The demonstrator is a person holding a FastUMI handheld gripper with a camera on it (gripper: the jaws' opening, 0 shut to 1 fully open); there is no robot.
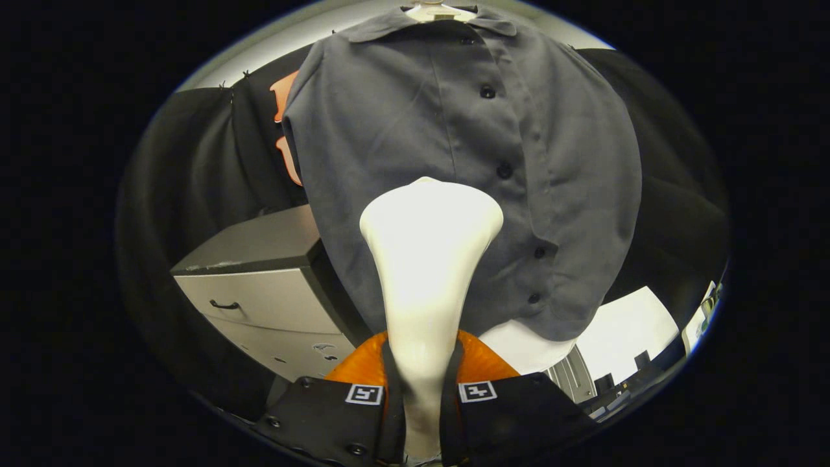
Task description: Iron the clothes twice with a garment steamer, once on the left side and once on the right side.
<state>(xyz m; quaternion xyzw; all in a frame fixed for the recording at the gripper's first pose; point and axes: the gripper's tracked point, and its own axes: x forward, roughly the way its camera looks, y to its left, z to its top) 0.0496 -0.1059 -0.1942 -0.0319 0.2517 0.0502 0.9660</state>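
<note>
The garment steamer (428,259), clamped between both fingers of the gripper (423,402), looks like smooth, glossy plastic that catches the light. Beyond the steamer hangs a shirt (480,155) of matt woven cloth, softly creased, with small shiny plastic buttons. Left of the steamer stands a cabinet (272,292) with a smooth, painted, metal-like finish, scuffed on its lower drawer.

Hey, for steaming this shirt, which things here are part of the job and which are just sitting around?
Part of the job:
- grey shirt on its hanger
- white garment steamer, its handle clamped between the fingers of the gripper, head up in front of the shirt

Just sitting around:
- grey drawer cabinet beside the shirt
- black cloth wall behind
</note>
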